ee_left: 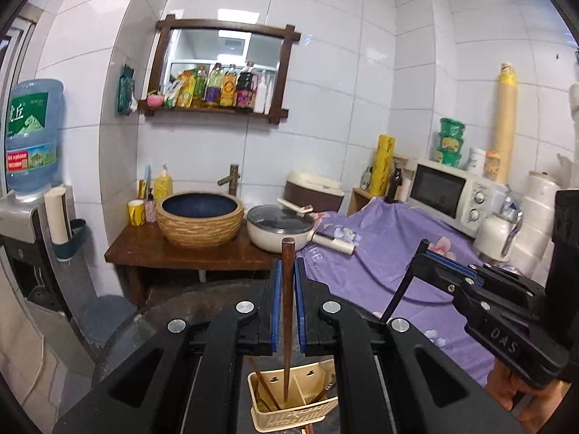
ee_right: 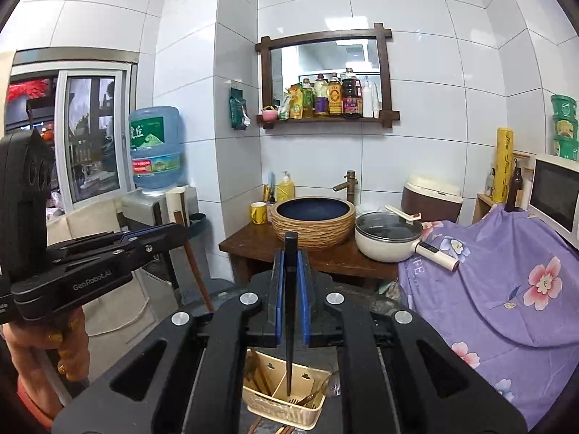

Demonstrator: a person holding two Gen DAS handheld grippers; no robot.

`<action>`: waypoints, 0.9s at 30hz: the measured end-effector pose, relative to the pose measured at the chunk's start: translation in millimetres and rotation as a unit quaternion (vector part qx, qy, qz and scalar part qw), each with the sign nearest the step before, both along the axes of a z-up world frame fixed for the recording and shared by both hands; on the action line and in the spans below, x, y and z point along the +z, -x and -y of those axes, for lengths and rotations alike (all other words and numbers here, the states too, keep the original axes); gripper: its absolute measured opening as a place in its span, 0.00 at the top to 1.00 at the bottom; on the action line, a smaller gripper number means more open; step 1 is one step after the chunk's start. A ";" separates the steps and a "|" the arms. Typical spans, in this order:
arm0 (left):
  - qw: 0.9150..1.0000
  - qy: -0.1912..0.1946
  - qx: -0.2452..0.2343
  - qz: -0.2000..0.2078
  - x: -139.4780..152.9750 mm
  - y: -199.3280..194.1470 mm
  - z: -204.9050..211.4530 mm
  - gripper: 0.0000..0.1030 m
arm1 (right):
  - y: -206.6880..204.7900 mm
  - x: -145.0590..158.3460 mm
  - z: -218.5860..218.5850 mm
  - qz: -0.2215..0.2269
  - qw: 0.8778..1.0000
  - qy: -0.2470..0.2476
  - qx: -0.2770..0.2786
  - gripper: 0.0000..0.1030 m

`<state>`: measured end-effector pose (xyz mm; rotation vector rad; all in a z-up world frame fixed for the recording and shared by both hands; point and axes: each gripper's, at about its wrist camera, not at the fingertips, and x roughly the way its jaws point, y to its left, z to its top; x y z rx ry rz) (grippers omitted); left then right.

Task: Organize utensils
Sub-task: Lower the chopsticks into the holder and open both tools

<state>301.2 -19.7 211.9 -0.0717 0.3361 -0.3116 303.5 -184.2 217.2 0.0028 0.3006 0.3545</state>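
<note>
Your left gripper (ee_left: pixel 288 271) is clenched on a brown wooden chopstick (ee_left: pixel 287 311), held upright with its lower tip dipping into the left compartment of the beige utensil caddy (ee_left: pixel 289 416) at six o'clock in the left wrist view, where other brown chopsticks (ee_left: pixel 262 387) already lean. Your right gripper (ee_right: pixel 290 278) is clamped on a black chopstick (ee_right: pixel 290 311), also upright, its tip down in the caddy's middle compartment at six o'clock in the right wrist view. At eleven o'clock sits the basin (ee_left: pixel 199 218), with the lidded white pot (ee_left: pixel 278 229) just beside it.
</note>
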 end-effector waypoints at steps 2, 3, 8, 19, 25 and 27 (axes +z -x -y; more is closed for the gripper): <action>1.000 0.000 0.001 -0.017 -17.2 -10.9 0.9 0.93 | -7.5 -16.3 -2.3 -0.013 1.000 0.002 -0.002 0.92; 1.000 0.002 0.002 -0.030 -29.9 -16.3 1.5 0.93 | -10.6 -25.5 -2.9 -0.019 1.000 0.002 -0.003 0.92; 0.998 -0.005 0.002 -0.070 -72.7 -32.1 2.7 0.93 | -28.8 -68.0 -0.3 -0.058 0.998 -0.005 -0.008 0.92; 0.993 -0.012 0.007 -0.115 -120.4 -49.1 3.0 0.93 | -46.0 -111.1 7.6 -0.100 0.995 -0.020 -0.021 0.92; 0.994 -0.005 0.000 -0.107 -122.0 -42.3 6.3 0.83 | -45.5 -112.9 10.3 -0.092 0.995 -0.011 -0.030 0.92; 0.996 -0.009 0.001 -0.091 -119.8 -30.6 7.4 0.61 | -38.7 -113.4 11.1 -0.080 0.996 -0.001 -0.030 0.73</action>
